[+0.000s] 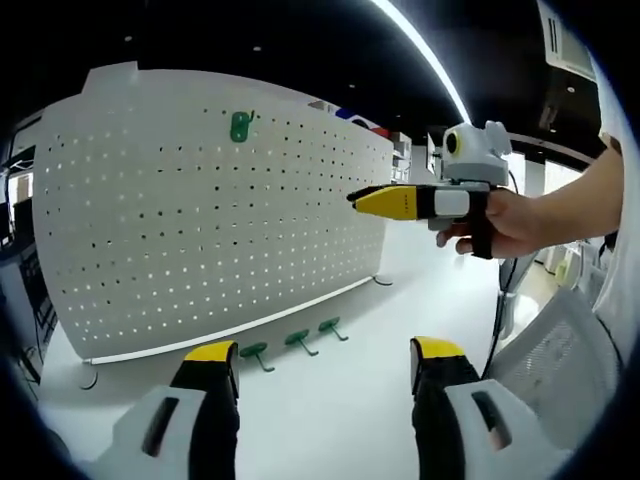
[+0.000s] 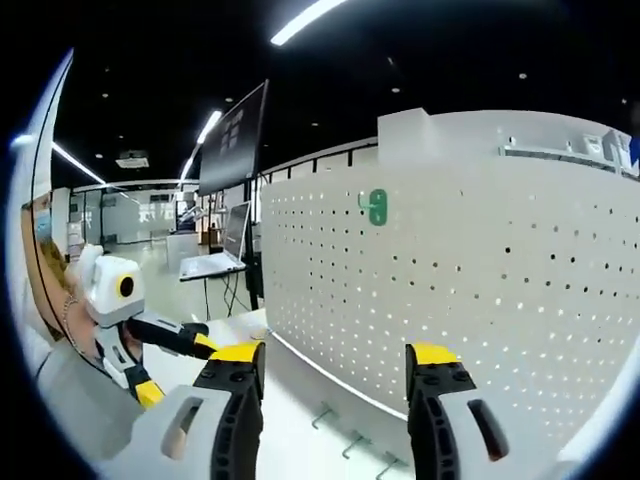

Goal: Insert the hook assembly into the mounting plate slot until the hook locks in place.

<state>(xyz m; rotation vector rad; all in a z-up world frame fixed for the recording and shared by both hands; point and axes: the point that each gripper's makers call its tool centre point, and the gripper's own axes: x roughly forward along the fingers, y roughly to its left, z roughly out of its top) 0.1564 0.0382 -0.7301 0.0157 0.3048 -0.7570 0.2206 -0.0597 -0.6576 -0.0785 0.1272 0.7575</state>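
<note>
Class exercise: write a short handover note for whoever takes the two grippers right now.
Left gripper: open, empty, above the table.
Right gripper: jaws together, empty, held near the pegboard; in its own view the jaws stand apart.
One green hook is on the pegboard.
Three green hooks lie on the table at the board's foot.
Left: pick up and insert those.

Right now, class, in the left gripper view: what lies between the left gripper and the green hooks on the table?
Nothing: between the left gripper and the three green hooks there is just bare white table.
</note>
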